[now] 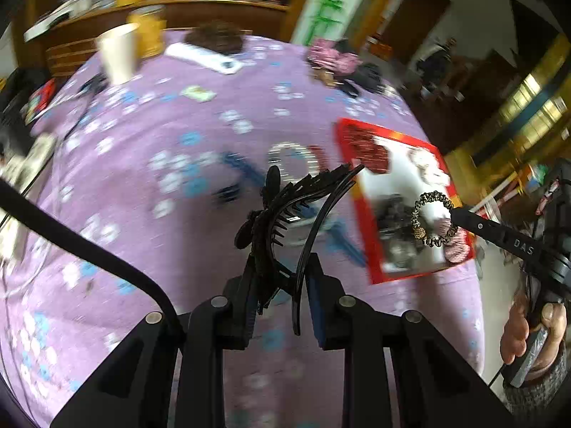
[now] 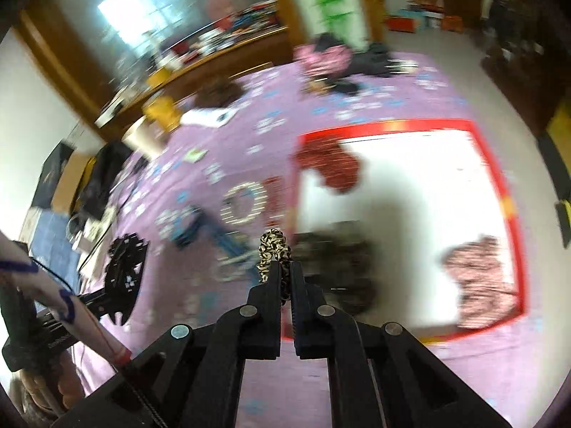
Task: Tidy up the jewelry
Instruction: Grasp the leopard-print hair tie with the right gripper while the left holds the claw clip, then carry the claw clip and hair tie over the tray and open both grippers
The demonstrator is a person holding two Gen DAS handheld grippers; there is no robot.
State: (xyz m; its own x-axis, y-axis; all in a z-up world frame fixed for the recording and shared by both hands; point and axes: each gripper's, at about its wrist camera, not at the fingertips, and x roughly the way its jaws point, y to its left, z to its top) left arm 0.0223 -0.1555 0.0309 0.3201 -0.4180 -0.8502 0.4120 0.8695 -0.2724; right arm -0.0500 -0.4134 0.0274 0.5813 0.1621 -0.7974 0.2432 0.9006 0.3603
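Observation:
My left gripper (image 1: 280, 278) is shut on a black hair clip (image 1: 285, 214) with teeth and a flower shape, held above the purple bedspread (image 1: 142, 178). It also shows in the right wrist view (image 2: 125, 274). My right gripper (image 2: 283, 274) is shut on a black-and-gold coiled hair tie (image 2: 273, 249), seen as a ring in the left wrist view (image 1: 433, 219), held at the edge of the red-rimmed white tray (image 2: 514, 192). The tray holds a red scrunchie (image 2: 332, 164), a dark blurred item (image 2: 339, 260) and a pink patterned scrunchie (image 2: 481, 278).
A beaded bracelet (image 2: 244, 201) and a blue clip (image 2: 214, 232) lie on the bedspread left of the tray. A paper cup (image 1: 119, 53), a white box (image 1: 203, 57) and pink and dark clothes (image 1: 335, 60) sit farther back. A wooden shelf (image 1: 178, 7) runs behind.

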